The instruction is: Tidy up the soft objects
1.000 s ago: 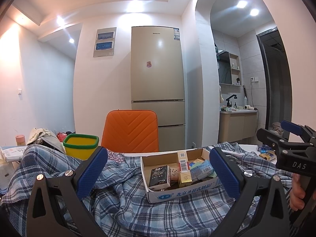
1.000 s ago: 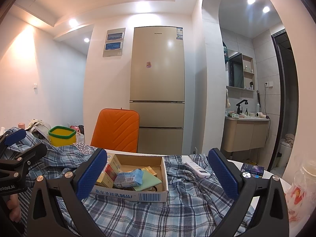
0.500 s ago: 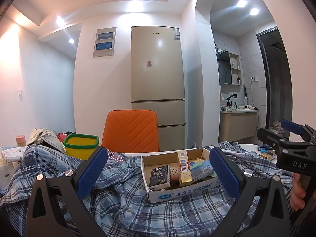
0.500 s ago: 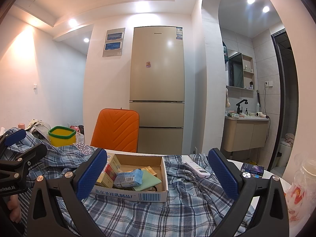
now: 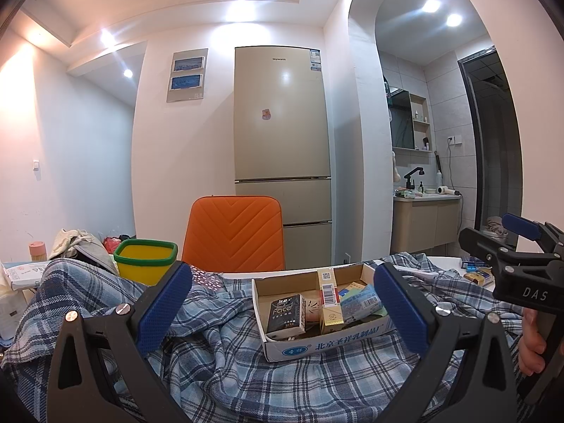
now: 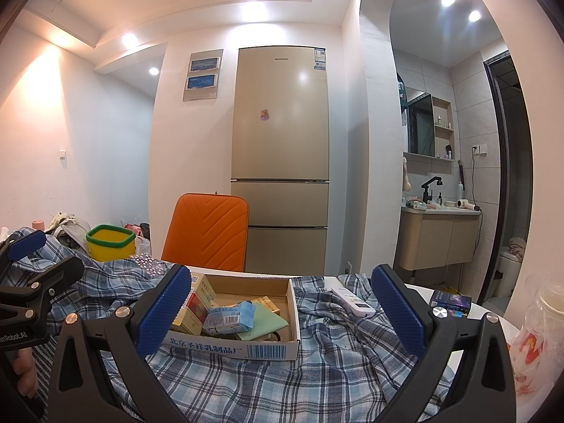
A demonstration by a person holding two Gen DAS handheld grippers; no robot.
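Nothing has moved since the earlier frames: we hold both grippers level above the plaid cloth [image 5: 225,363], aimed at the fridge. Our left gripper [image 5: 282,306] stands wide and empty; our right gripper [image 6: 282,308] stands wide and empty too. The cloth, the soft thing to sort, lies rumpled across the table, below and ahead of both claws, with a box [image 6: 268,350] of small packets sitting on it. From the left claw the box lies ahead and slightly right; from the right claw, ahead and slightly left. We judge neither hand clearly nearer. The cloth can hardly be gathered while the box weighs on it.
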